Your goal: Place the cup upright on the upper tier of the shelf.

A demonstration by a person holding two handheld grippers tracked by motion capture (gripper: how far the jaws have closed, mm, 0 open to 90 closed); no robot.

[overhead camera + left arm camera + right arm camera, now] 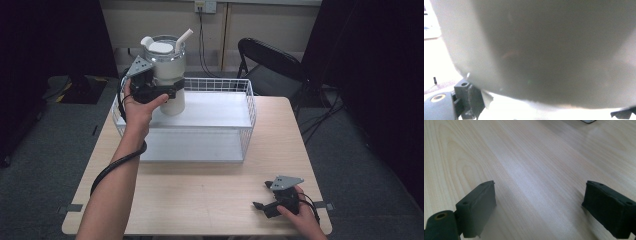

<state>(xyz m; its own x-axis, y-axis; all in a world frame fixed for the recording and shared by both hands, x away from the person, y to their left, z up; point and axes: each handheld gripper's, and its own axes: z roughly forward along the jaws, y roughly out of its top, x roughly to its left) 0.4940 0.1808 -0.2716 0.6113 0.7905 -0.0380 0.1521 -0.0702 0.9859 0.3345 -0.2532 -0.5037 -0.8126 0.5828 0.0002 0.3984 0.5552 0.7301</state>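
A wooden table is seen from above, with a white wire basket placed along its far edge. At the basket's far left corner, a white tumbler with a clear lid and a white straw is held upright, above the basket's floor. It is gripped around its lower body by the left gripper, whose jaws are pinched on its two sides. The left hand is wrapped around that gripper from the near side, and a black cable is looped down along the forearm. In the left gripper view, the tumbler's pale wall is pressed very close to the camera and blurred; parts of the dark jaws are glimpsed at the bottom corners, against the tumbler.

Near the table's near right corner, the right gripper is held by the right hand, low over the wood, well apart from the basket. In the right gripper view, its two black jaws are spread wide, with nothing between them but bare wood grain.

Beyond the table's far right edge, a black folding chair is stood on grey carpet.
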